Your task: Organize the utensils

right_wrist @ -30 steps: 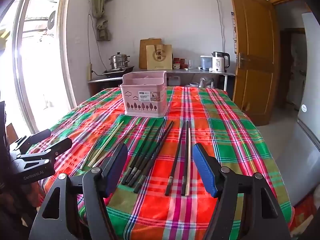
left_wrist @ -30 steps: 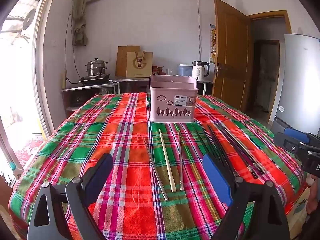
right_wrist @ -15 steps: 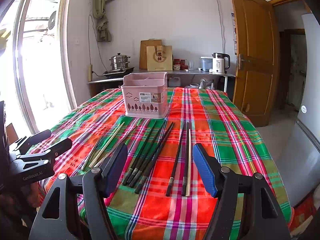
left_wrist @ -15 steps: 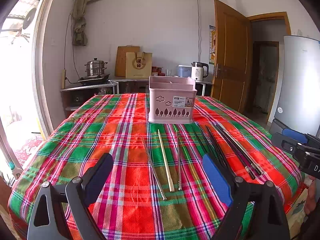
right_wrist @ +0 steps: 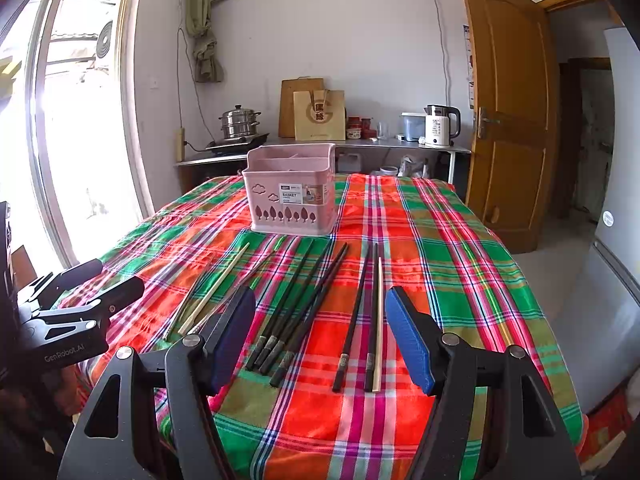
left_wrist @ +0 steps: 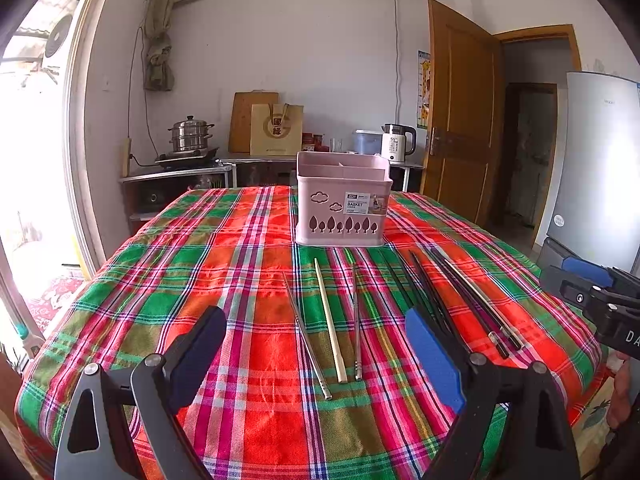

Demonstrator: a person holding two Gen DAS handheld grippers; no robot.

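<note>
A pink utensil basket [left_wrist: 343,200] [right_wrist: 291,196] stands on the plaid tablecloth [left_wrist: 224,280]. In front of it lie a pale wooden chopstick [left_wrist: 329,316] between two metal chopsticks [left_wrist: 306,336], and several black chopsticks [left_wrist: 460,300] to the right. My left gripper [left_wrist: 316,360] hovers open above the near table edge, the pale chopstick lying between its fingers' line. My right gripper [right_wrist: 320,336] is open too, above several black chopsticks [right_wrist: 304,304], beside two more black ones and a pale one [right_wrist: 377,320]. Neither holds anything.
Behind the table a counter carries a steel pot [left_wrist: 190,136], a paper bag [left_wrist: 276,130] and a white kettle [left_wrist: 396,142]. A wooden door [left_wrist: 460,112] and a fridge [left_wrist: 596,168] stand to the right, a window on the left.
Both grippers have tilted or risen slightly, so the table sits a little lower in both views. Nothing on the table has moved.
</note>
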